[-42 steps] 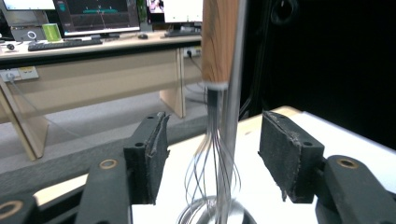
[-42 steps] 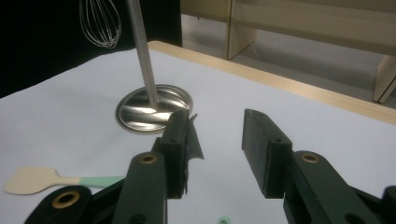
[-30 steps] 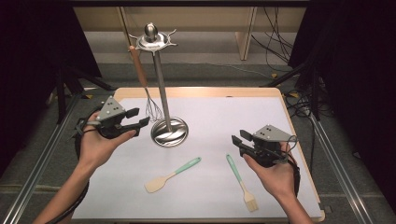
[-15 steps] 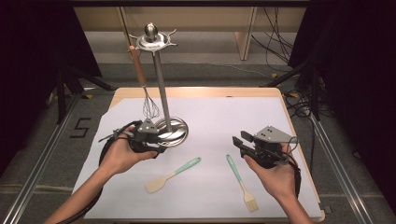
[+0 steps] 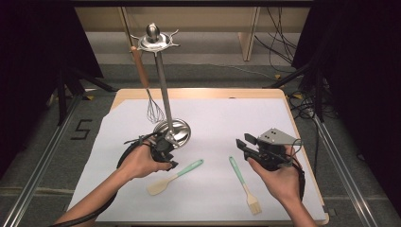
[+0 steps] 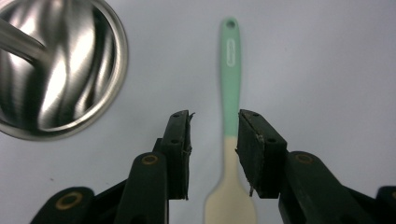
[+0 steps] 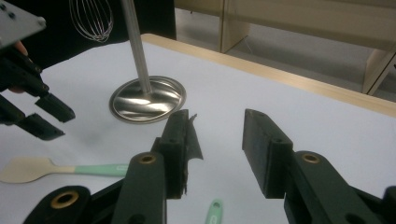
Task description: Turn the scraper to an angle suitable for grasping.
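Mint-green and cream: the spatula [image 6: 230, 126] lies flat on the white sheet [image 5: 222, 118], near the front middle of the table [image 5: 198, 93].
Left gripper [image 5: 166, 155]: hovers directly over the spatula, pointing down; in the left gripper view the handle runs between the two jaws, which have just been closing but are not pressing on it.
Steel stand [image 5: 173, 130]: its round base sits just beside the left gripper; a whisk [image 5: 148, 92] with a wooden handle hangs from its top.
Pastry brush [image 5: 245, 184]: green handle, pale bristles, lies right of the spatula.
Right gripper [image 5: 249, 146]: held above the brush, jaws fairly wide apart, nothing between them.
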Demonstrator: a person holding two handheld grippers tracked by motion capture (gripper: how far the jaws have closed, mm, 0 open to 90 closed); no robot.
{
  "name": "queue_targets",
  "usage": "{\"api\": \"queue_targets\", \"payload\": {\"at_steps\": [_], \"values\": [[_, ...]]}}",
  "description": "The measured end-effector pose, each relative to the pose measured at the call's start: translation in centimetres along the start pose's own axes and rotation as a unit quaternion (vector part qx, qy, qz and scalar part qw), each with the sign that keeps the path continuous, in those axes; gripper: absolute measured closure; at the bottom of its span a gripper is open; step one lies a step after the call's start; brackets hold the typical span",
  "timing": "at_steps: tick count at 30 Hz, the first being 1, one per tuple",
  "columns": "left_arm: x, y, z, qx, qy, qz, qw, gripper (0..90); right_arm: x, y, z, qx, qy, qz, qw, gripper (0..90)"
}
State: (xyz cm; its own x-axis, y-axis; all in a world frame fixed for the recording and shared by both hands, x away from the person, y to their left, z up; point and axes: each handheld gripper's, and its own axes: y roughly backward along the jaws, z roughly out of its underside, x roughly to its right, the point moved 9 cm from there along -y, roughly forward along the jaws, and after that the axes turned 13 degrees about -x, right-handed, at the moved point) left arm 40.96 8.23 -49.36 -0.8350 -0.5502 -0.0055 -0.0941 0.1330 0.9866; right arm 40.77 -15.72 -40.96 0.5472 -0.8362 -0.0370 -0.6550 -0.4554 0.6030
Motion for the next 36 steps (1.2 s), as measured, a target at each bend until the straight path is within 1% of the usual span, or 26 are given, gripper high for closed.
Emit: {"api": "queue_targets", "payload": {"at_steps": [1, 3, 4, 5, 7, 8, 14, 15, 16, 17, 18, 20, 21, 22, 23, 24, 25, 26, 27, 28, 29, 31, 32, 33, 34, 36], "values": [[0.2, -0.3, 0.1, -0.016, 0.006, 0.007, 0.9998, 63.6, 0.0, 0.0, -0.1, 0.001, 0.007, -0.002, 1.0000, 61.9], [0.4, -1.1, 0.2, -0.042, 0.009, 0.009, 0.9991, 63.6, 0.0, 0.0, -0.1, 0.001, 0.007, -0.002, 1.0000, 61.9], [0.5, -1.5, 0.3, -0.055, 0.012, 0.011, 0.9984, 63.6, 0.0, 0.0, -0.1, 0.001, 0.007, -0.002, 1.0000, 61.8], [0.6, -2.0, 0.5, -0.081, 0.007, 0.016, 0.9966, 63.6, 0.0, 0.0, 0.0, -0.003, 0.008, -0.004, 1.0000, 61.8], [0.8, -2.2, 0.4, -0.085, 0.010, 0.021, 0.9961, 63.5, 0.0, 0.0, 0.0, -0.001, 0.008, -0.003, 1.0000, 61.8], [0.8, -2.4, 0.5, -0.095, 0.002, 0.022, 0.9953, 63.3, -0.1, 0.1, 0.2, -0.012, 0.000, -0.005, 0.9999, 61.7], [1.5, -3.1, 0.2, -0.108, -0.008, 0.032, 0.9936, 62.5, -0.1, 0.1, 0.1, -0.003, -0.004, -0.001, 1.0000, 61.7], [1.5, -3.2, 0.1, -0.107, -0.007, 0.032, 0.9937, 62.5, -0.1, 0.1, 0.1, -0.002, -0.004, 0.000, 1.0000, 61.6], [1.5, -3.2, 0.1, -0.107, -0.008, 0.033, 0.9937, 62.8, -0.1, 0.3, 0.2, -0.013, 0.001, -0.008, 0.9999, 61.6], [1.6, -3.3, 0.0, -0.108, -0.006, 0.032, 0.9936, 62.8, -0.1, 0.3, 0.2, -0.013, 0.001, -0.008, 0.9999, 61.6], [1.6, -3.3, 0.1, -0.114, -0.009, 0.032, 0.9929, 62.8, -0.1, 0.3, 0.2, -0.013, 0.001, -0.007, 0.9999, 61.6], [1.6, -3.5, 0.2, -0.121, -0.010, 0.031, 0.9921, 62.9, 0.1, 0.1, -0.1, 0.005, 0.006, 0.004, 1.0000, 61.5], [1.6, -3.7, 0.1, -0.122, -0.012, 0.031, 0.9920, 62.9, 0.1, 0.1, -0.1, 0.003, 0.005, 0.003, 1.0000, 61.6], [1.6, -3.9, 0.1, -0.125, -0.014, 0.029, 0.9916, 62.9, -0.2, 0.1, 0.2, -0.014, 0.004, -0.007, 0.9999, 61.5], [1.6, -3.9, 0.1, -0.125, -0.014, 0.029, 0.9916, 63.0, -0.2, 0.1, 0.2, -0.014, 0.004, -0.007, 0.9999, 61.5], [1.7, -3.9, 0.2, -0.130, -0.014, 0.030, 0.9909, 63.0, -0.2, 0.1, 0.2, -0.015, 0.006, -0.008, 0.9998, 61.5], [1.6, -4.0, 0.2, -0.134, -0.016, 0.026, 0.9905, 63.1, -0.2, 0.0, 0.2, -0.010, 0.005, -0.006, 0.9999, 61.5], [1.7, -4.2, 0.3, -0.136, -0.015, 0.026, 0.9903, 63.1, 0.0, -0.1, -0.1, 0.004, 0.014, 0.002, 0.9999, 61.5], [1.6, -4.3, 0.3, -0.141, -0.018, 0.025, 0.9895, 63.1, -0.2, 0.0, 0.2, -0.014, 0.013, -0.010, 0.9998, 61.5], [1.7, -4.4, 0.3, -0.144, -0.018, 0.028, 0.9890, 63.1, -0.2, 0.0, 0.2, -0.014, 0.013, -0.010, 0.9998, 61.5], [1.9, -4.7, 0.3, -0.145, -0.016, 0.031, 0.9888, 63.2, 0.0, 0.0, 0.0, -0.008, 0.024, -0.003, 0.9997, 61.5], [1.9, -4.8, 0.4, -0.149, -0.016, 0.032, 0.9882, 63.2, 0.0, 0.0, 0.1, -0.009, 0.022, -0.004, 0.9997, 61.5], [1.9, -5.1, 0.4, -0.152, -0.017, 0.033, 0.9876, 63.2, -0.2, 0.0, 0.1, -0.008, 0.014, -0.006, 0.9998, 61.4], [1.9, -5.1, 0.4, -0.152, -0.017, 0.033, 0.9876, 63.3, -0.2, 0.0, 0.1, -0.008, 0.014, -0.006, 0.9998, 61.4], [1.9, -5.2, 0.4, -0.152, -0.017, 0.033, 0.9877, 63.3, 0.0, 0.1, 0.1, -0.009, 0.020, -0.004, 0.9997, 61.4], [1.9, -5.4, 0.4, -0.157, -0.016, 0.034, 0.9869, 63.5, -0.1, 0.0, 0.2, -0.013, 0.017, -0.010, 0.9997, 61.4]]}}
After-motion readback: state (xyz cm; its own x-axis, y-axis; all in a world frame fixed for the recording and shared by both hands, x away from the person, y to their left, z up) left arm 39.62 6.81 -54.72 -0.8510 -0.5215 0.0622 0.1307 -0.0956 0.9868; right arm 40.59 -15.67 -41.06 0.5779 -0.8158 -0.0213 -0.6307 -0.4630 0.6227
